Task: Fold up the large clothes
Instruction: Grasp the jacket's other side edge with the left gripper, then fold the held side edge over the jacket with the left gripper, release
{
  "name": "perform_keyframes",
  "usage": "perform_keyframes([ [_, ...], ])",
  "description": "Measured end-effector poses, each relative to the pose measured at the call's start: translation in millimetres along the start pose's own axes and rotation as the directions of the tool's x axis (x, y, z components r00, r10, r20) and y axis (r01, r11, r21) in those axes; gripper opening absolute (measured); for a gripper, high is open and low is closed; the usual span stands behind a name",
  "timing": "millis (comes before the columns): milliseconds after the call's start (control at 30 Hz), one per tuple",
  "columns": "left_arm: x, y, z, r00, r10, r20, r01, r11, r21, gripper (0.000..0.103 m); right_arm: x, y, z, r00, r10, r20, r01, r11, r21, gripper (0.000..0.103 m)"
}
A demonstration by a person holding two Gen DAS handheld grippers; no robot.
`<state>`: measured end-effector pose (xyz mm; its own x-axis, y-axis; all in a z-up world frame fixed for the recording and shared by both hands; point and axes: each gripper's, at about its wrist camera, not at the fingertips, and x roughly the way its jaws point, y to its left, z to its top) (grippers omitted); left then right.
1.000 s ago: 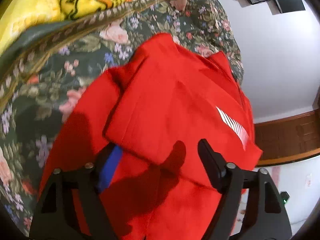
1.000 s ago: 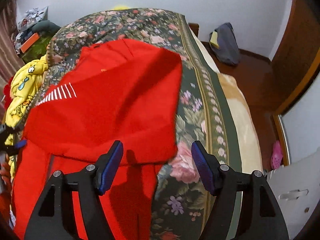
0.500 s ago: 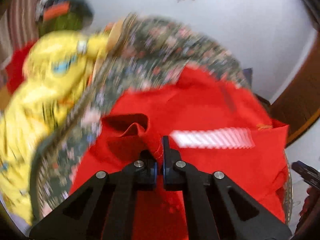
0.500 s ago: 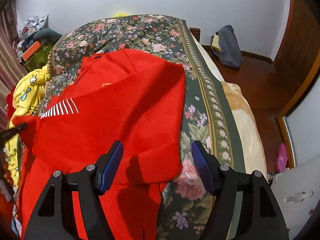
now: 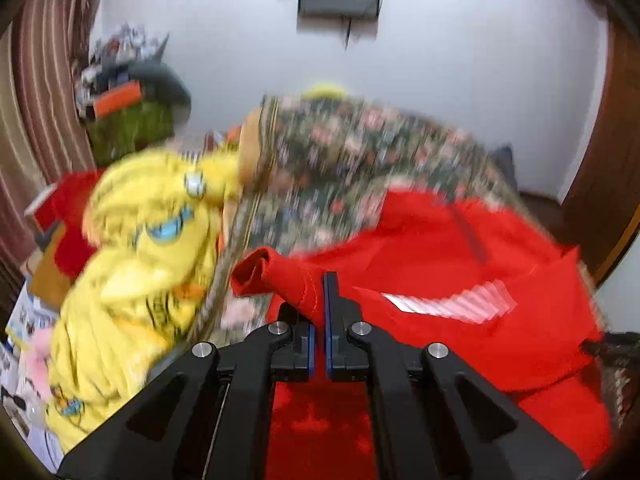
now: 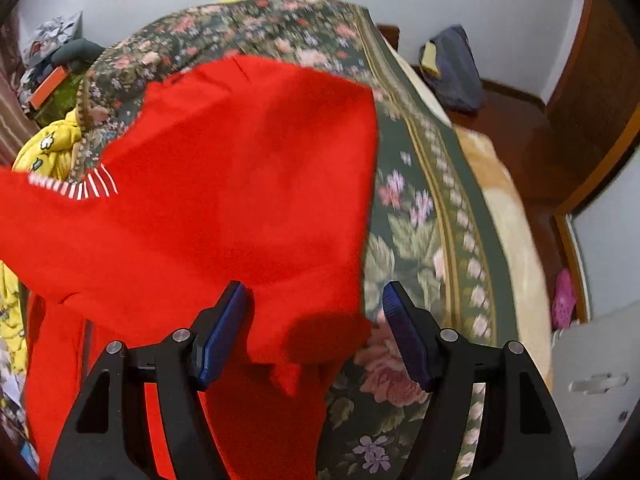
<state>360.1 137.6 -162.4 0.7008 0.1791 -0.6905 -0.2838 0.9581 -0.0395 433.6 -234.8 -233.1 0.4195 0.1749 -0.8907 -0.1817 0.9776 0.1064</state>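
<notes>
A large red garment (image 6: 224, 184) with a white striped patch (image 5: 444, 300) lies partly folded on the floral bedspread (image 6: 416, 216). My left gripper (image 5: 318, 292) is shut on a corner of the red garment (image 5: 288, 276) and holds it lifted off the bed. My right gripper (image 6: 314, 296) is open, its blue pads either side of the folded garment's lower right corner, above the cloth. The view from the left wrist is blurred by motion.
A yellow printed blanket (image 5: 140, 256) is heaped at the bed's left side. A cluttered green stand (image 5: 128, 120) is behind it. On the wooden floor to the right lie a grey bag (image 6: 452, 68) and a pink shoe (image 6: 564, 296). A white cabinet (image 6: 596, 380) stands at the right.
My left gripper shut on the garment's corner, rolled and rose, lifting that corner off the bed. My right gripper sank a little toward the folded cloth and stayed open.
</notes>
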Motion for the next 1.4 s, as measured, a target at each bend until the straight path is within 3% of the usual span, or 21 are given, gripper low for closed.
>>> perform_keyframes([
  [133, 39, 14, -36, 0.991, 0.026, -0.135, -0.026, 1.0, -0.003, 0.002, -1, -11, -11, 0.999, 0.047, 0.003, -0.047, 0.998, 0.051, 0.067],
  [233, 65, 23, -66, 0.969, 0.01, -0.246, -0.017, 1.0, -0.026, 0.003, -6, -16, -17, 0.999, 0.053, 0.003, -0.053, 0.996, 0.065, 0.068],
  [367, 75, 32, -92, 0.948, -0.012, -0.319, -0.002, 0.999, -0.043, 0.013, -11, -18, -22, 0.999, 0.04, -0.008, -0.039, 0.998, 0.057, 0.068],
  [433, 70, 36, -96, 0.949, 0.005, -0.315, -0.015, 0.999, -0.029, 0.029, -13, -20, -24, 0.999, 0.033, -0.015, -0.032, 0.998, 0.055, 0.068],
  [500, 65, 41, -96, 0.947, 0.037, -0.319, -0.042, 0.999, -0.009, 0.057, -15, -20, -24, 0.999, 0.025, -0.022, -0.024, 0.998, 0.052, 0.068],
  [533, 62, 45, -95, 0.946, 0.059, -0.32, -0.061, 0.998, 0.002, 0.06, -16, -20, -23, 1.0, 0.021, -0.022, -0.02, 0.999, 0.048, 0.068],
  [667, 52, 60, -86, 0.943, 0.079, -0.324, -0.079, 0.997, 0.012, 0.06, -28, -18, -16, 1.0, -0.006, 0.002, 0.006, 1.0, 0.02, 0.068],
  [800, 38, 64, -65, 0.954, 0.064, -0.294, -0.065, 0.998, 0.004, 0.061, -48, -15, -3, 0.998, 0.002, 0.06, -0.002, 1.0, 0.008, 0.068],
  [1067, 17, 33, 0, 0.984, -0.048, -0.171, 0.052, 0.998, 0.018, 0.075, -78, 10, 42, 0.983, 0.01, 0.185, 0.003, 0.997, -0.075, 0.068],
  [1167, 25, 12, 18, 0.983, -0.098, -0.155, 0.105, 0.994, 0.032, 0.083, -78, 25, 62, 0.977, 0.008, 0.215, 0.018, 0.993, -0.12, 0.068],
  [1400, 75, -36, 46, 0.963, -0.19, -0.193, 0.2, 0.979, 0.036, 0.083, -50, 52, 100, 0.972, 0.056, 0.228, -0.019, 0.987, -0.16, 0.068],
])
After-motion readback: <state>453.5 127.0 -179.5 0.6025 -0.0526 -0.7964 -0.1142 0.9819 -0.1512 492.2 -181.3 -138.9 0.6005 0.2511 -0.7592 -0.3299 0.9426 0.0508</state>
